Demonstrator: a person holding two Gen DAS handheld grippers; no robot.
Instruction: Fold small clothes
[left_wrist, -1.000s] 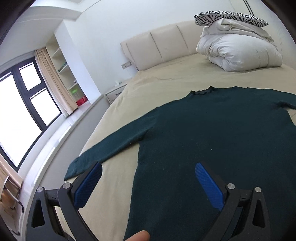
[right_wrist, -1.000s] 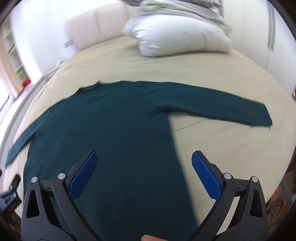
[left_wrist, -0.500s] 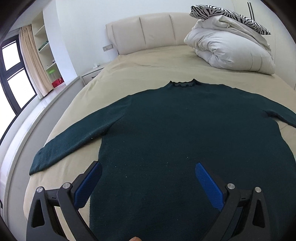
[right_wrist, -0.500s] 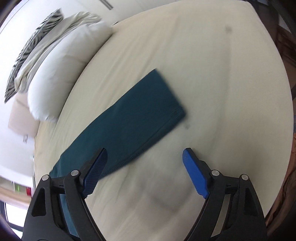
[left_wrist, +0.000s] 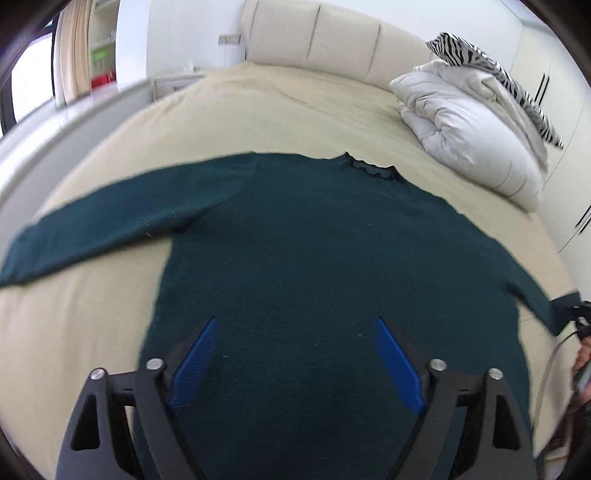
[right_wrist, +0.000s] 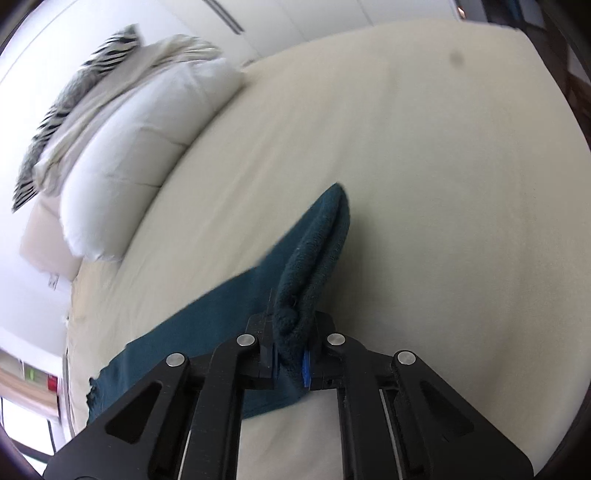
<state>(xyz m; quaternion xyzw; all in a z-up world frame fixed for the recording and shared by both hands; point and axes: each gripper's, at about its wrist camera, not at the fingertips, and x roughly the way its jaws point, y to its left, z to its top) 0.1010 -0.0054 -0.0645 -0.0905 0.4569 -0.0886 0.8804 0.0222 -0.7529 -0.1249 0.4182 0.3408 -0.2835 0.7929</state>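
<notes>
On the beige bed (left_wrist: 280, 110), a dark green sweater (left_wrist: 314, 258) is spread flat, its collar (left_wrist: 371, 170) turned toward the cream headboard (left_wrist: 332, 48). One sleeve (left_wrist: 110, 225) is stretched out flat toward the left edge of the left wrist view. The other sleeve is drawn toward the right edge of that view, where its cuff is met by a dark gripper that is only partly seen.

The left gripper (left_wrist: 293, 354) is held above the lower body of the sweater with its blue pads (left_wrist: 194, 362) spread wide apart; nothing is held between them.

The right gripper (right_wrist: 291, 347) is closed tightly on the cuff (right_wrist: 317, 254) of the sleeve. The fabric is bunched between the jaws and raised off the sheet, while the remainder of the sleeve (right_wrist: 177, 332) is trailed back across the bed toward the lower left of the right wrist view.

A folded white duvet (left_wrist: 469, 129) is piled near the headboard, and a zebra-striped pillow (left_wrist: 480, 62) is laid on top of it.
</notes>
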